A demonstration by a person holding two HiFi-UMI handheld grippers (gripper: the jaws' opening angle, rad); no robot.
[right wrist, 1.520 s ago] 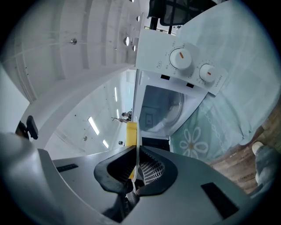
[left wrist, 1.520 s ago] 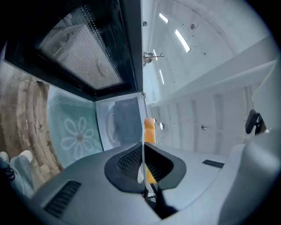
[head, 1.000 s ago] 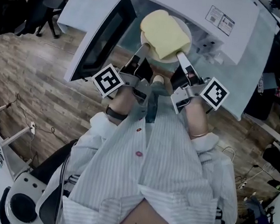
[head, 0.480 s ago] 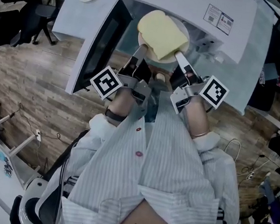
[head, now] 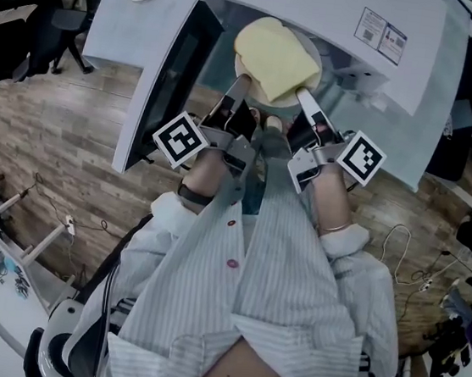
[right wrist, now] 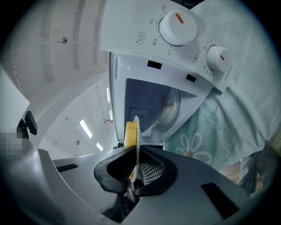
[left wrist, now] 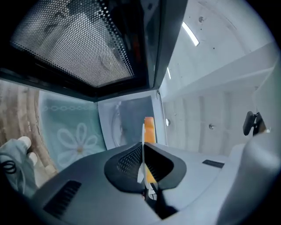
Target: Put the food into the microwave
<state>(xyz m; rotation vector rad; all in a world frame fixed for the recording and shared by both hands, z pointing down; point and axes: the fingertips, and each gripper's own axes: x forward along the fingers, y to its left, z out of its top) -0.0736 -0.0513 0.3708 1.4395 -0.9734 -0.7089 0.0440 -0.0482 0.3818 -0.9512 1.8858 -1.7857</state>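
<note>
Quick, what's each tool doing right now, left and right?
Left tool: closed on the rim of the plate carrying the food.
Right tool: closed on the same plate's rim, opposite side.

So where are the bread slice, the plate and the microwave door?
bread slice (head: 276, 56), head view, middle of its top face.
plate (head: 312, 43), head view, bare far right rim.
microwave door (head: 170, 81), head view, its dark window.
</note>
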